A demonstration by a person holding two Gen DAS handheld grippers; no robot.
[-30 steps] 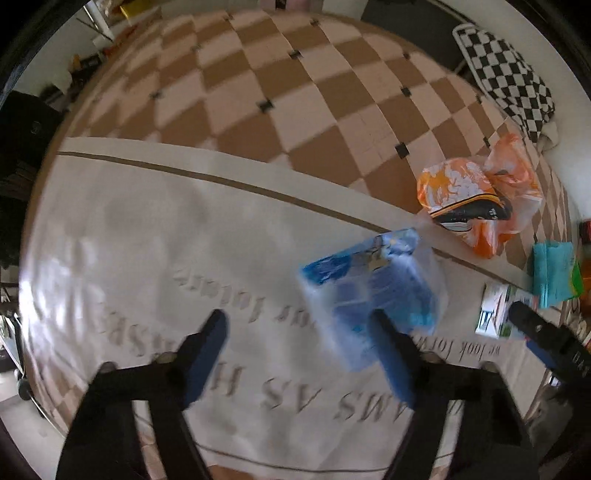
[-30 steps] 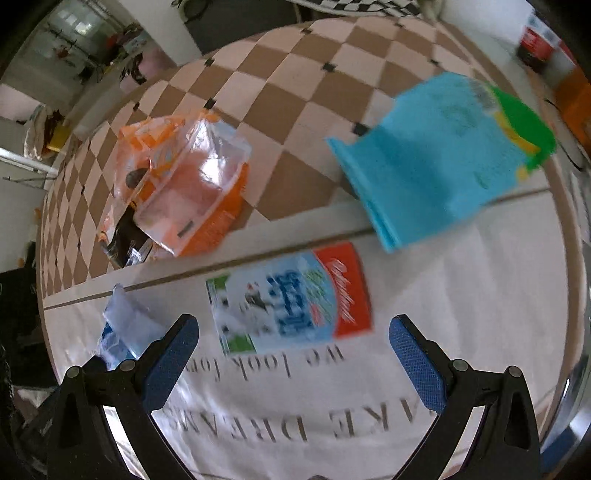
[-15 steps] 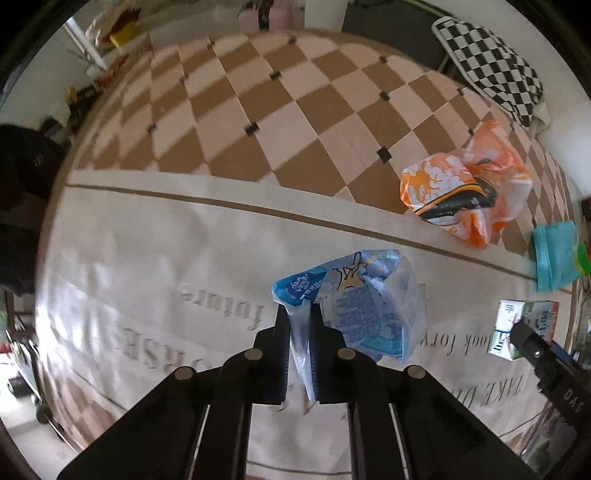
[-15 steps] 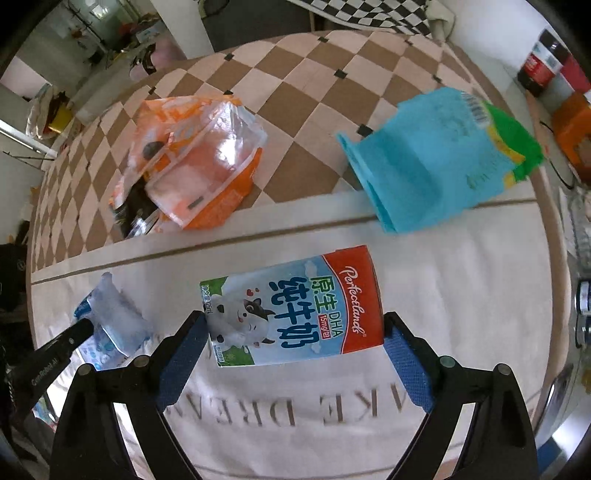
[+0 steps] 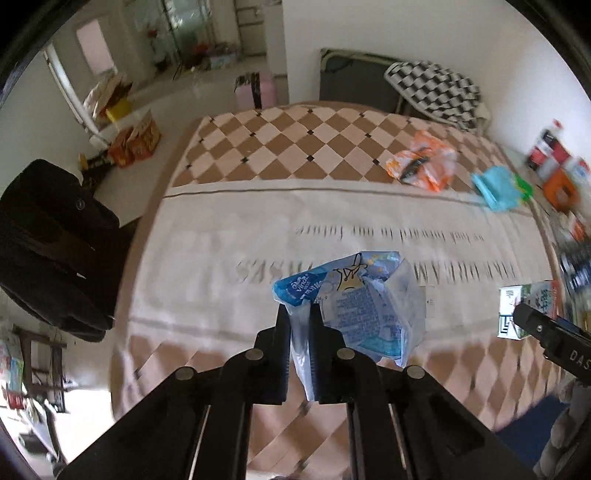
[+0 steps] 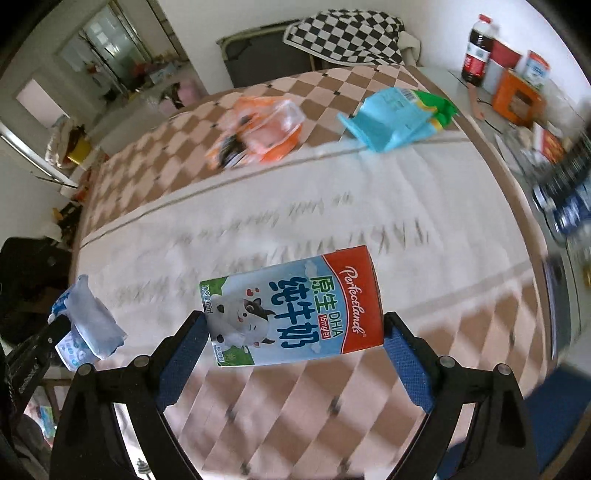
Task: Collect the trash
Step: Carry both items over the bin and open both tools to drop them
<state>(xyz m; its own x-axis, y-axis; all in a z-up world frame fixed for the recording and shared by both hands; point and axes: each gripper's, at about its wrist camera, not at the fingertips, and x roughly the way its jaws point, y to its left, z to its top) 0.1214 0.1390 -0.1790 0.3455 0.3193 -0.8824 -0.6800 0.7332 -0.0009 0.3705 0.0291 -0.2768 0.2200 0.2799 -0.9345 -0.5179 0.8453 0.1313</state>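
Now up in the air, above the bed (image 5: 229,236): two pieces of trash, one in each hand-held gripper. Left hand-held gripper (image 5: 300,314): almost fully pressed together, pinching a thin edge of a crinkly blue and clear plastic bag (image 5: 364,310). Rest of that bag puffed out to the right of the fingers (image 5: 282,332), hanging free over the cream blanket with grey letters. Same blue bag (image 6: 86,325) seen small at the left edge of the right wrist view, gripped by the dark tip of the left tool. Right hand-held gripper (image 6: 295,332): held apart about as wide as a milk box (image 6: 295,310), squeezing it from both ends with blue pads (image 6: 404,365). Milk box lying sideways between the pads, red end to the right, little cow picture to the left, lifted clear of the bed. Same milk box (image 5: 526,310) peeking in at the right edge of the left wrist view. Farther back on the brown and pink checked part of the bed: a crumpled orange bag (image 6: 258,133), and just beside it to the right, apart from it, a light blue pack with a green end (image 6: 399,118). Past the bed, a black and white checked cloth (image 6: 347,33), plus a dark soda bottle (image 6: 478,48) on a side table.
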